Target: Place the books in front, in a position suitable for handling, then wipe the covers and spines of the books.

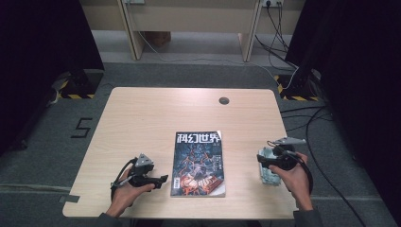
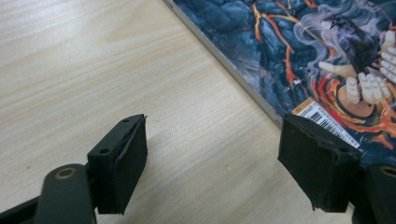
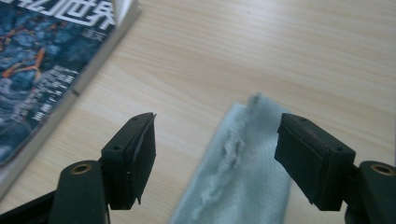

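Note:
A magazine (image 1: 198, 164) with a dark blue and orange cover lies flat in the middle of the table. My left gripper (image 1: 163, 179) rests low at its left edge, jaws open, with bare wood between them and the magazine's cover (image 2: 327, 56) just beyond the right jaw. My left gripper (image 2: 212, 163) holds nothing. A pale grey-green folded cloth (image 1: 268, 169) lies near the table's right edge. My right gripper (image 1: 263, 160) hovers over it, open; the cloth (image 3: 243, 177) runs between the jaws of my right gripper (image 3: 215, 156) without being pinched. The magazine's corner (image 3: 51, 60) lies to their left.
The light wooden table (image 1: 156, 113) has a round cable grommet (image 1: 224, 100) near its far edge. Cables trail on the grey floor to the right. A wooden desk frame (image 1: 189, 23) stands behind the table.

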A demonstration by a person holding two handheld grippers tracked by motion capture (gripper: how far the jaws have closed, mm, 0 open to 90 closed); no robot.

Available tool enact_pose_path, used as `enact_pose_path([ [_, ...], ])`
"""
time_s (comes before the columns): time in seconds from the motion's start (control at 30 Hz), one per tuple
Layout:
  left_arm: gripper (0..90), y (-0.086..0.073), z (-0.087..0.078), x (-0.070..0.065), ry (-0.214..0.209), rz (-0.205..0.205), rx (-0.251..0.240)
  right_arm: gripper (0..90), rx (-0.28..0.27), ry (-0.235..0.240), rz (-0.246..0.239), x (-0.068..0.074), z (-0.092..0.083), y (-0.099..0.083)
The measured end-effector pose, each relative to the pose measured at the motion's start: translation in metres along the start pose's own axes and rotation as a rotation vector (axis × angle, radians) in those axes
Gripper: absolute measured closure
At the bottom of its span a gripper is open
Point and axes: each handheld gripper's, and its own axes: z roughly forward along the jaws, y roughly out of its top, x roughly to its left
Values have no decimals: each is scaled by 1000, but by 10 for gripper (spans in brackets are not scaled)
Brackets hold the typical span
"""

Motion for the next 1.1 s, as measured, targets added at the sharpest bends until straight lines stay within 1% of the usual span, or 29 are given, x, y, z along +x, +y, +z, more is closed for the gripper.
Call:
enact_pose_path([
  [0.03,231,0,0,0,0,0,0,300,5,-1,10,-3,0,-2],
  [0.07,230,-2,1,0,6,4,18,310,10,1,22,-6,0,-5],
  [0.1,224,-2,1,0,6,4,18,320,11,-4,32,-8,-1,-7],
  [0.13,221,-3,2,-2,12,17,17,328,11,-2,41,-11,-1,-9],
  [0.17,218,-3,2,-2,12,17,17,328,11,-2,41,-11,-1,-9],
  [0.2,215,-3,2,-3,20,30,22,354,11,3,52,-14,-1,-12],
  [0.23,214,-4,2,-4,26,42,25,367,13,0,61,-15,-2,-13],
  [0.33,204,-5,1,-5,41,63,33,401,19,-31,61,-21,-1,-15],
  [0.4,200,-6,1,-6,42,63,33,413,21,-35,66,-23,-1,-17],
  [0.47,198,-7,0,-6,55,76,32,438,30,-42,75,-29,-1,-22],
  [0.5,198,-7,0,-6,48,74,34,443,34,-50,84,-31,0,-23],
  [0.57,194,-7,1,-7,51,76,34,449,40,-53,94,-35,1,-27],
  [0.6,189,-7,1,-7,53,88,41,450,44,-54,103,-36,2,-28],
  [0.63,189,-7,1,-7,53,88,41,450,44,-54,103,-36,2,-28],
  [0.7,188,-7,2,-9,61,98,43,452,50,-44,113,-37,4,-31],
  [0.83,186,-7,2,-9,61,97,43,452,69,-41,117,-34,9,-33],
  [0.87,186,-7,2,-9,62,97,44,452,72,-39,96,-35,11,-34],
  [0.9,186,-7,1,-9,62,97,46,452,82,-38,109,-33,12,-35],
  [1.03,189,-6,1,-8,60,93,49,443,97,-32,105,-32,15,-36],
  [1.07,197,-5,1,-7,60,67,33,442,98,-28,110,-31,16,-36],
  [1.1,207,-5,1,-6,55,53,26,442,104,-26,108,-31,17,-37],
])
